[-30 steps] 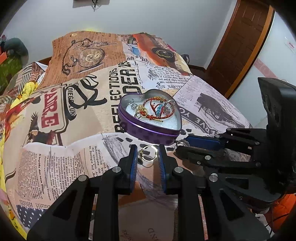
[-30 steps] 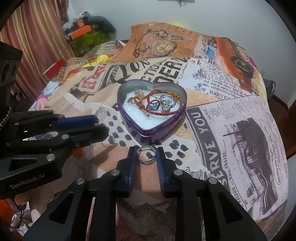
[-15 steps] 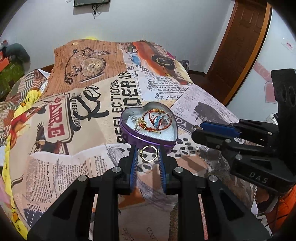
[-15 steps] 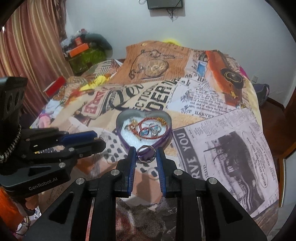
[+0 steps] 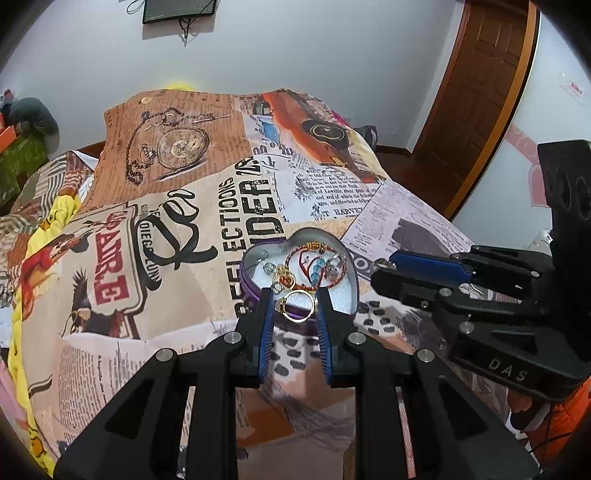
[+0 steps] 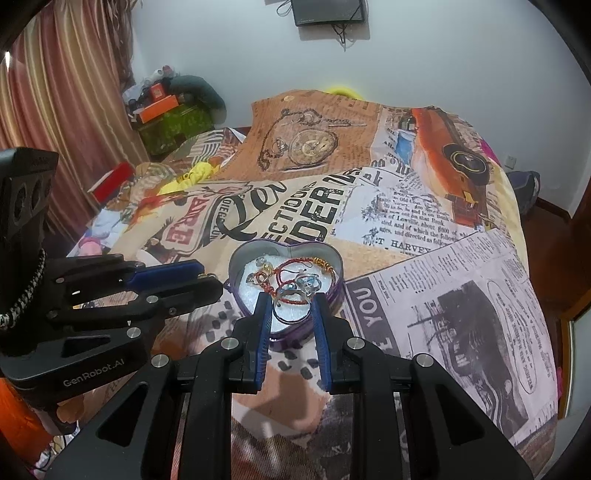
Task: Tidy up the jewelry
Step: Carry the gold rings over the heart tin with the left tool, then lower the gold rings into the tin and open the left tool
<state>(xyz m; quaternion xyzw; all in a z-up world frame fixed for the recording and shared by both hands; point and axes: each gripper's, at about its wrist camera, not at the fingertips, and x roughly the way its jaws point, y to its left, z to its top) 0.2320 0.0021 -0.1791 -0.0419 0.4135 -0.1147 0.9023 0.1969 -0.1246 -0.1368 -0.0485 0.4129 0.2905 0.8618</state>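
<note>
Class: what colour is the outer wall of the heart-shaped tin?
Purple, seen best in the left wrist view: heart-shaped tin.

A home bedroom: a bed under a newspaper-and-pocket-watch print cotton bedspread fills the middle, with striped pink-brown curtains at 10 o'clock, a wall-mounted black screen at 12, and a brown panelled wooden door at 2.

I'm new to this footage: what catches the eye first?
A purple heart-shaped tin of tangled jewelry sits mid-bed on a loud newspaper-print bedspread. Just before it, the left gripper pinches a gold ring and the right gripper a silver ring.
</note>
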